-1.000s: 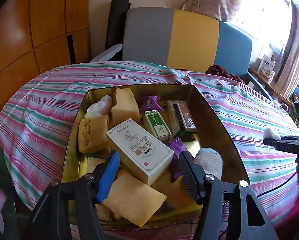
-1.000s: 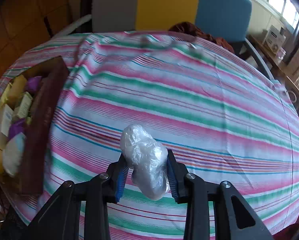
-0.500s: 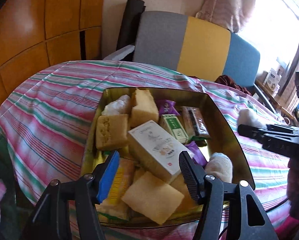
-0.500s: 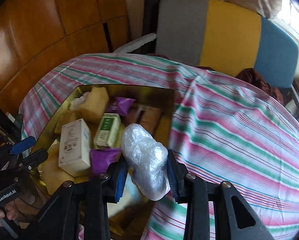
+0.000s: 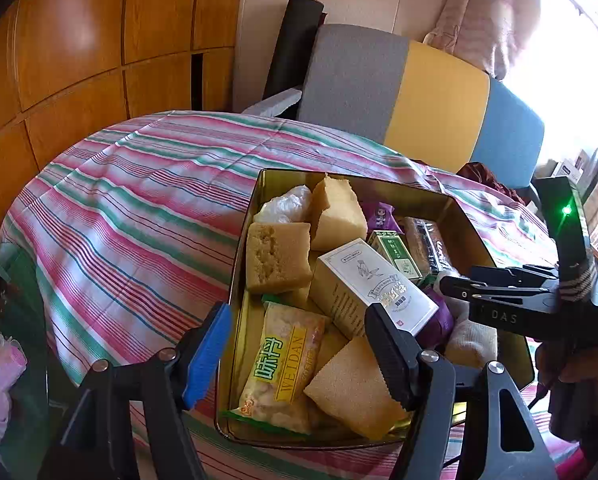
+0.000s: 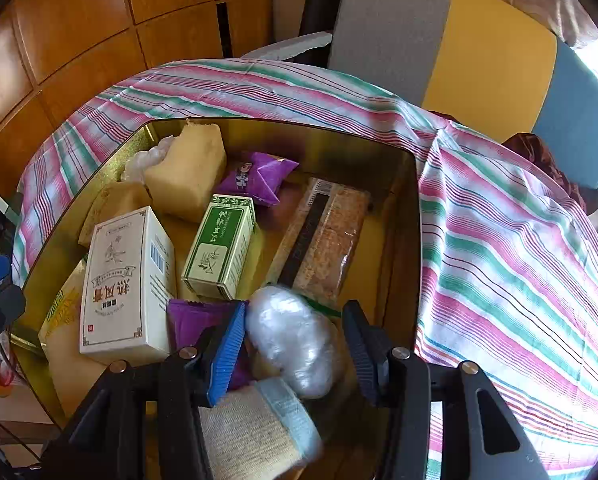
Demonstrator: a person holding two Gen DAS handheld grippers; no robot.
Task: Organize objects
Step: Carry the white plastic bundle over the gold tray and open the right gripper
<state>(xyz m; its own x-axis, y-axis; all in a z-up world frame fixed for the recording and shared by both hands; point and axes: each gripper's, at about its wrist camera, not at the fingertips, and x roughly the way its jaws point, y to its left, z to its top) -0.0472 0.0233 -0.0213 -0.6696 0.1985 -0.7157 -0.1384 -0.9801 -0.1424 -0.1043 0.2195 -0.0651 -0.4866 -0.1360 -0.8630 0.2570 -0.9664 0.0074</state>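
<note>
A gold tin (image 5: 379,184) (image 6: 283,128) on the striped tablecloth holds snacks: a white box (image 5: 373,284) (image 6: 125,280), a green box (image 6: 221,246), cake pieces (image 5: 277,258), purple packets (image 6: 259,176) and a yellow Weidan bag (image 5: 283,364). My right gripper (image 6: 295,344) hangs over the tin's near right part with its jaws open. A plastic-wrapped lump (image 6: 291,336) lies between them, free of the right finger. My left gripper (image 5: 299,352) is open and empty over the tin's near edge. The right gripper (image 5: 495,288) also shows in the left wrist view.
A grey, yellow and blue chair back (image 5: 419,92) stands behind the table. Wood wall panels (image 5: 79,52) are at the left. A rolled beige cloth (image 6: 251,428) lies in the tin under the right gripper. The striped tablecloth (image 6: 519,240) stretches right of the tin.
My right gripper carried the wrapped lump from over the tablecloth to over the tin, then opened its jaws. My left gripper drifted left and stayed open.
</note>
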